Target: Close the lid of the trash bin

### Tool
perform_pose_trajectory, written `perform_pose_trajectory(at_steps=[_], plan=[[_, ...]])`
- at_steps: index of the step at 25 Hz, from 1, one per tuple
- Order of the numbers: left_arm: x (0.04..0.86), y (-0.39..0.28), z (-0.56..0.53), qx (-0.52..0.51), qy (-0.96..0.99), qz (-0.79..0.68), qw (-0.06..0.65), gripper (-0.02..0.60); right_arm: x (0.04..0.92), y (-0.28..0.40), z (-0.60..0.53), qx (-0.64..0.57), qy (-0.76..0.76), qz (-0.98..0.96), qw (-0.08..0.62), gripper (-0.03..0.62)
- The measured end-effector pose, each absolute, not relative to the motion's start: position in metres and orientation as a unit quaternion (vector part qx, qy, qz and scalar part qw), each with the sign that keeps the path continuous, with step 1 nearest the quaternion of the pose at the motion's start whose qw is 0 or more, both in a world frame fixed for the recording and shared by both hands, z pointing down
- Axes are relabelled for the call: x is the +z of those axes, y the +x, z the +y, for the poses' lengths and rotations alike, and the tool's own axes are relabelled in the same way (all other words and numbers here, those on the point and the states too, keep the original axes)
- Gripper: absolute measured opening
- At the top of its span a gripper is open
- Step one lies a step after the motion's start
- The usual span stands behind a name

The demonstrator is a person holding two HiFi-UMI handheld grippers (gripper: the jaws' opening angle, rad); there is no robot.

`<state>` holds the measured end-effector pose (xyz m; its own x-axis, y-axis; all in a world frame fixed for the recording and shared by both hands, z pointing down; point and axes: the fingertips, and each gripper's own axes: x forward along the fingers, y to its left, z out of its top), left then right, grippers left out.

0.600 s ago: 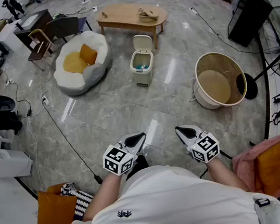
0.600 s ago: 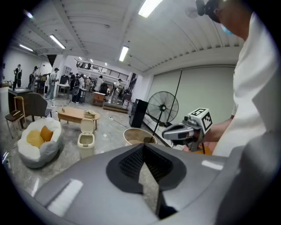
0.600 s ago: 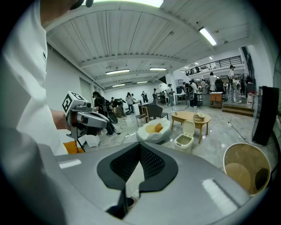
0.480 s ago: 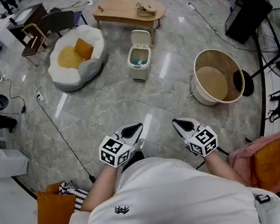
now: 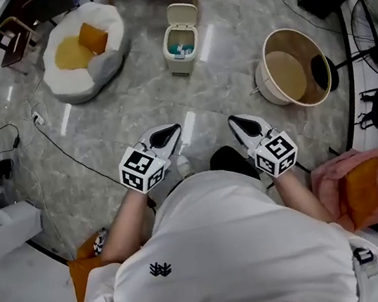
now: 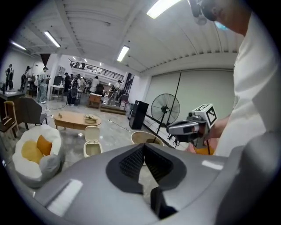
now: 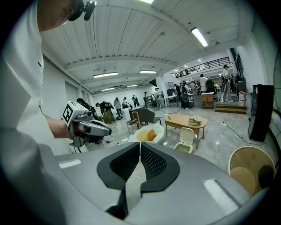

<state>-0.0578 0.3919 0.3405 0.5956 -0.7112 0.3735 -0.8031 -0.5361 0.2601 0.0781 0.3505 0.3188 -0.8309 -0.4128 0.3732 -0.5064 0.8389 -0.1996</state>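
Both left gripper (image 5: 165, 137) and right gripper (image 5: 243, 126) are closed on nothing. Cream plastic trash bin (image 5: 179, 42), top centre, has its lid (image 5: 182, 14) raised. The lid is judged light and hinged; press its free edge.

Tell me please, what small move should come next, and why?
Probably a step forward toward the trash bin. Its lid stands upright and open, and the bin is far ahead on the floor, while the left claw and right claw are shut, empty and close to the person's body.

The left arm (image 5: 126, 224) and right arm (image 5: 298, 192) reach forward, side by side. The left gripper (image 5: 169, 134) and right gripper (image 5: 238, 123) point ahead — each with jaws closed, holding nothing.
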Motion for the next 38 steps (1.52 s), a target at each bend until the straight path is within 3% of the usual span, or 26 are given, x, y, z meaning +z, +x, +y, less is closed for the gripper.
perform_pose_trajectory(at_steps=[5,18,38], plan=[[0.358,-0.065,0.33,0.11,0.868,-0.428,0.226,0.057,0.335,0.072,0.292,0.156,0.255,-0.938,0.173,0.046],[0.388,-0.085,0.087,0.137,0.841,-0.447,0.271,0.057,0.359,0.074,0.077,0.154,0.25,-0.939,0.181,0.046],[0.55,-0.187,-0.261,0.258,0.803,-0.425,0.329,0.057,0.416,0.064,-0.036,0.281,0.393,-0.852,0.2,0.046]])
